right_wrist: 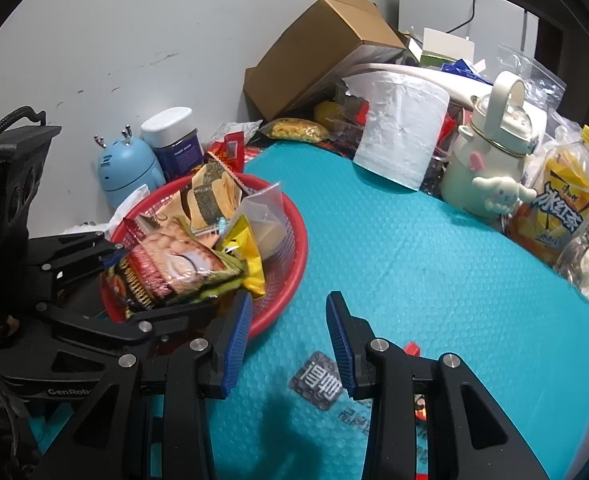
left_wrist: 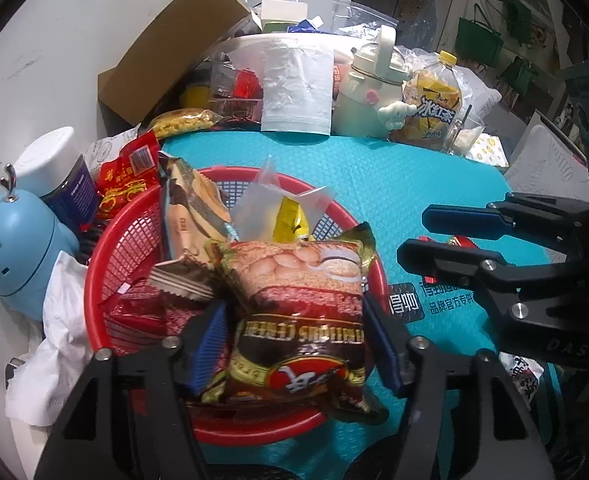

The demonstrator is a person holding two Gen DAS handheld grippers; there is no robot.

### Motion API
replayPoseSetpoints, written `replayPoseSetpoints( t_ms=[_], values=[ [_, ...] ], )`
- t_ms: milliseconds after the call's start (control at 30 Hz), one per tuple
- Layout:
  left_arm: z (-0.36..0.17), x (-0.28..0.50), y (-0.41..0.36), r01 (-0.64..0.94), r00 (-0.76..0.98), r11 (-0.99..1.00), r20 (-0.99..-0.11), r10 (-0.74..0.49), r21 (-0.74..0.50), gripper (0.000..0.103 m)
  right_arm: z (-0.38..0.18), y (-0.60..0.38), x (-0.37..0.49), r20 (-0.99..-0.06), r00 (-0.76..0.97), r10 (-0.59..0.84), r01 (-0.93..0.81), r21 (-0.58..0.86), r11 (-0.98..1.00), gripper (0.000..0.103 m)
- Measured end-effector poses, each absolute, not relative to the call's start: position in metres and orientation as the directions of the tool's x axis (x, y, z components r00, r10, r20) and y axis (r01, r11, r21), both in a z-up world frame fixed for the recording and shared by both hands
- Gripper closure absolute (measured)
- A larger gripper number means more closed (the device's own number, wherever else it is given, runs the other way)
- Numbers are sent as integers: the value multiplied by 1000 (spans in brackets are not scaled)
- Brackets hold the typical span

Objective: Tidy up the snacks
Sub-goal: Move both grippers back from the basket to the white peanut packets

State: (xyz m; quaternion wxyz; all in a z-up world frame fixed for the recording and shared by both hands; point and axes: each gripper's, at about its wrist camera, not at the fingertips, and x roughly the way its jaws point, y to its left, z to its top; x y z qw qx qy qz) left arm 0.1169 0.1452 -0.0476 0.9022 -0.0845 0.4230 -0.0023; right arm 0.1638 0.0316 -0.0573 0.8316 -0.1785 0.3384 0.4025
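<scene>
L gripper straddles the snack pack over the red basket, jaws parted and pads just off its sides (long axis running straight ahead). R gripper, narrow and empty, hovers beside.

You work over a teal mat, where the red basket sits just left of your right tongs and the tea bottle stands far right.
</scene>
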Motion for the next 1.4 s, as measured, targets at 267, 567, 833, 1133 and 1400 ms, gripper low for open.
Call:
replayPoseSetpoints(
  t_ms=[267,567,833,1133,1400],
  values=[
    [-34,112,142,-93,665,990,-746,-20,-110,37,-57,24,161,-706,451,545,-782,-18,624,65],
    [-3,102,147,-138,706,988,-706,49,-69,37,-46,19,151,-678,455,577,-786,-1,619,65],
    [27,81,143,-155,733,986,-676,72,-63,37,-21,10,129,-620,482,620,-792,-6,610,65],
    [59,45,123,-153,776,988,-621,107,-21,37,5,-11,92,-546,521,656,-793,-25,609,65],
    [72,17,95,-107,800,994,-595,78,-14,37,13,-40,56,-501,558,661,-777,-35,629,62]
  ],
)
